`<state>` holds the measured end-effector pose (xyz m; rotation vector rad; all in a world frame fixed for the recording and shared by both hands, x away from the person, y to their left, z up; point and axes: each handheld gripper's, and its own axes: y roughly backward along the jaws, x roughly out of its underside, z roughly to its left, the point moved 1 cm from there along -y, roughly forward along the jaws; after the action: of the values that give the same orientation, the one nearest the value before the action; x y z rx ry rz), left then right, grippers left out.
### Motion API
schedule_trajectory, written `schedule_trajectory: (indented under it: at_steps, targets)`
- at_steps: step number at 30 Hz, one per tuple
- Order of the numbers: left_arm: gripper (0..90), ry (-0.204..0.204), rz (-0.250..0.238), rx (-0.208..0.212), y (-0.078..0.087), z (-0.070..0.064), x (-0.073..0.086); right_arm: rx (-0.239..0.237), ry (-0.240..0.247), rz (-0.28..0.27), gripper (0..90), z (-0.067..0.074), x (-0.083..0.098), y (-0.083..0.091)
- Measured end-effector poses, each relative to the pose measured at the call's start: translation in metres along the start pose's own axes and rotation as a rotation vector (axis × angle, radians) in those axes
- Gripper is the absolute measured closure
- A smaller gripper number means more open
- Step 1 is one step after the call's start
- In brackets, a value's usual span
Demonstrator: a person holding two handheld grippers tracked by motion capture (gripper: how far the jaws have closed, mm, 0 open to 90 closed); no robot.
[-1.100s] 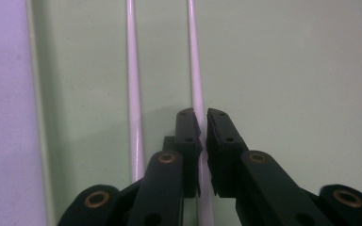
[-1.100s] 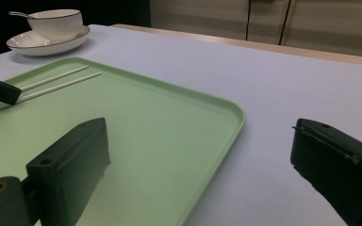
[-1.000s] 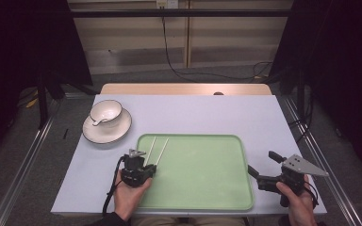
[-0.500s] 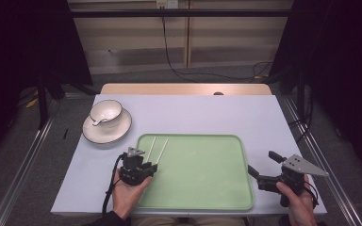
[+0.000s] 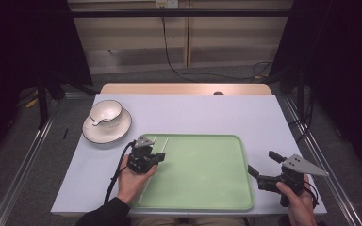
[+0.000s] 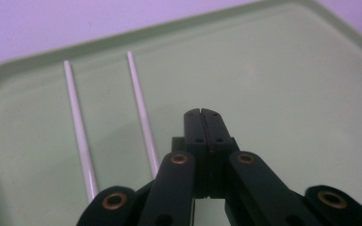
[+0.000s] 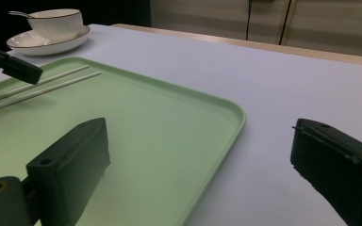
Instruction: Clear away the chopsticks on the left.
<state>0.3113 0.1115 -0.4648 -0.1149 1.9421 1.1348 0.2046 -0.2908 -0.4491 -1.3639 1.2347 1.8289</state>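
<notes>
Though side by side, thin white chopsticks (image 6: 139, 106)

- The left gripper (image 5: 160, 157) is a compact black block with a small grey three-cornered plate on top; a black cable loops from its back down past the wrist.
- In the left gripper view its jaws are matte black bars with a thin seam between them, small dark screw holes near the tips, and linkage arms pinned with brass-coloured rings.
- The left forearm wears a black sleeve (image 5: 104, 214).
- The right gripper (image 5: 262, 161) is black too, with a larger pale grey triangular plate showing small holes.
- Its jaws in the right gripper view are thick black blocks, one with a brass-ringed pivot.
</notes>
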Motion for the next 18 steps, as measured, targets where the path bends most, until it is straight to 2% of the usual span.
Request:
schedule_trajectory:
  at_steps: [1,3,4,7,14,15,18]
  targets:
    - [90.0,0.000,0.000,0.000,0.000,0.000,0.000,0.000,0.000,0.000,5.1,0.000,0.000,0.000]
    - [90.0,-0.032,0.021,-0.013,-0.007,0.000,0.002,0.000,0.001,0.000,5.1,0.000,0.000,0.000]
    - [90.0,-0.040,0.035,-0.007,-0.009,0.001,0.002,-0.001,0.000,-0.002,5.1,0.000,0.000,0.000]
    - [90.0,-0.029,0.089,-0.009,-0.015,0.005,0.003,-0.003,0.001,-0.002,5.1,0.000,0.000,0.000]
    - [90.0,-0.025,0.086,-0.025,-0.015,0.008,0.002,-0.002,0.003,-0.001,5.1,0.000,0.000,0.000]
    - [90.0,-0.026,0.085,-0.045,-0.015,0.008,0.003,-0.001,0.003,0.000,5.1,0.000,0.000,0.000]
    - [90.0,-0.025,0.088,-0.045,-0.014,0.009,0.003,-0.001,0.002,0.000,5.1,0.000,0.000,0.000]
